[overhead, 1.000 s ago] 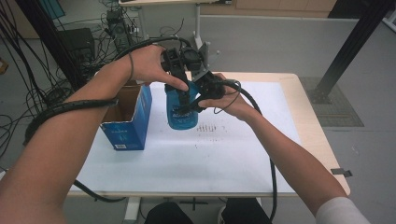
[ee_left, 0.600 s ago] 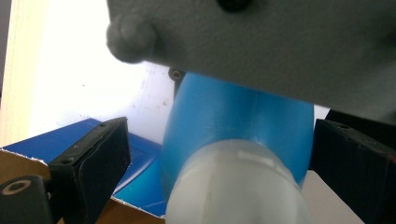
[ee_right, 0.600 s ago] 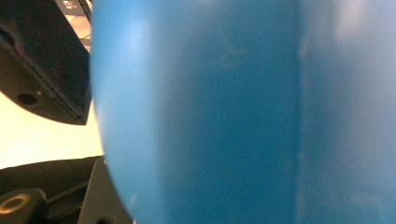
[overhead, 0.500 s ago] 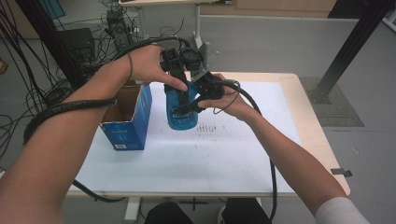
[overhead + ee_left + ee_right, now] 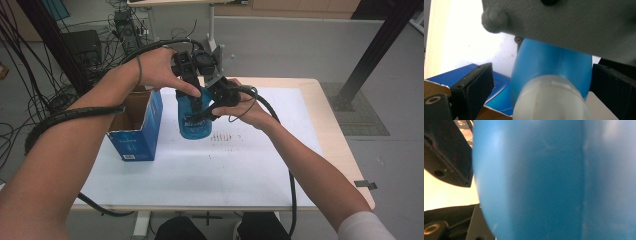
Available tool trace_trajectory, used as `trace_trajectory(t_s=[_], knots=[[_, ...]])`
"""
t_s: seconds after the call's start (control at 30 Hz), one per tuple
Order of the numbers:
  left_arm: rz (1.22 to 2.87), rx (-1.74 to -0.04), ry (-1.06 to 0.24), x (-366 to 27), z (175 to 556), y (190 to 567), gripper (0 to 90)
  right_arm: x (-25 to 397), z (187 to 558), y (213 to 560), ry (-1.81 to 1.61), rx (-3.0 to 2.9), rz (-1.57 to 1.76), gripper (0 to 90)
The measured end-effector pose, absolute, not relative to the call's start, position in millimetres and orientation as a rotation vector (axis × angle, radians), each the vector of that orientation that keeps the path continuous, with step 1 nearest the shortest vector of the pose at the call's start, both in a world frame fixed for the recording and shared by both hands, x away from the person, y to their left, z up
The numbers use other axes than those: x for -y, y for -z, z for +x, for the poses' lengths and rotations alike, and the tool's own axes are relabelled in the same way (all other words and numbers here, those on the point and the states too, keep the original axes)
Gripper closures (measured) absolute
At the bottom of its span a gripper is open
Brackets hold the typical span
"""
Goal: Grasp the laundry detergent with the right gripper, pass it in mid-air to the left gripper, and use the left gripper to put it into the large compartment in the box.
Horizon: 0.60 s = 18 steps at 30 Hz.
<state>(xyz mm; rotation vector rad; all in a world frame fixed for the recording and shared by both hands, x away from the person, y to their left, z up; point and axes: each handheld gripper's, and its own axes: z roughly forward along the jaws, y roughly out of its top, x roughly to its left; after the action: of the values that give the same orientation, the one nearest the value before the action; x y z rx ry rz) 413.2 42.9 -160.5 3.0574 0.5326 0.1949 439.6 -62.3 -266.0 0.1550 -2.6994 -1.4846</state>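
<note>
Open cardboard box blocks just left of left claw; table bare right of right claw.

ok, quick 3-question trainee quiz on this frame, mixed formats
1. True or false: the blue bottle stands to the right of the open blue carton in the high view.
2. Multiple choice: what covers the table? A green cloth; B white sheet; C wire mesh.
3. Fill in: in the left gripper view, the left tongs straddle the bottle's white ____.

Key: 1 true; 2 B; 3 cap.
</note>
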Motion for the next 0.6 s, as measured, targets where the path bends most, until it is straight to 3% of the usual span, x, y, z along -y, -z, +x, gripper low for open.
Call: trace_trajectory(t_s=[0.37,0.6], knots=[[3.056,-0.525,-0.192,-42.8,413.1,160.7,7.5,62.3,439.2,265.7,1.481,2.698,0.154,43.5],[3.068,-0.507,-0.191,-42.4,413.3,159.8,13.3,62.6,439.0,265.6,1.478,2.701,0.157,43.6]])
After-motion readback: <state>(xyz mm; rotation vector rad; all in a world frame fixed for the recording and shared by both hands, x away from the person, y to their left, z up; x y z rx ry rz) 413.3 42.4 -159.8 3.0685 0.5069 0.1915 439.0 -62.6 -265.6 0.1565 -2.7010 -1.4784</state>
